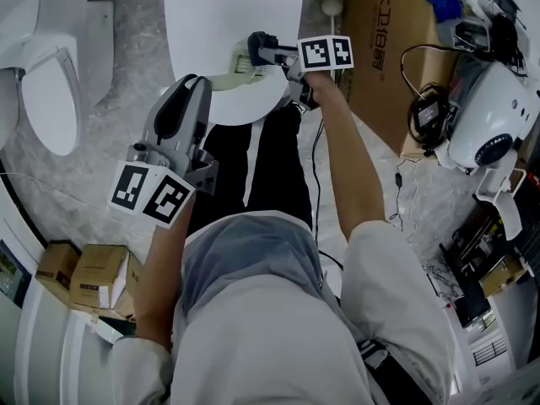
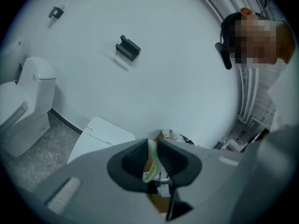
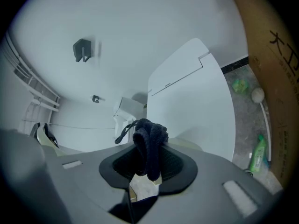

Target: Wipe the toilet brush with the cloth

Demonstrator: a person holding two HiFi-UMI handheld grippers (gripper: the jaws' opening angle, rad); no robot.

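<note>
Head view, upper middle: our left tongs point(image 1: 201, 83) clamp the toilet brush point(image 1: 229, 78), our right tongs point(image 1: 257, 49) press the gripped cloth point(image 3: 149, 139) against it, so wiping seems underway.

Illumination is cool, diffuse and moderately dim, casting soft shadows on the white wall point(image 2: 163, 55); both gripper views exhibit fisheye curvature with black vignetted corners, and the left tool point(image 2: 154, 162) and right tool point(image 3: 148, 164) housings render defocused.
</note>
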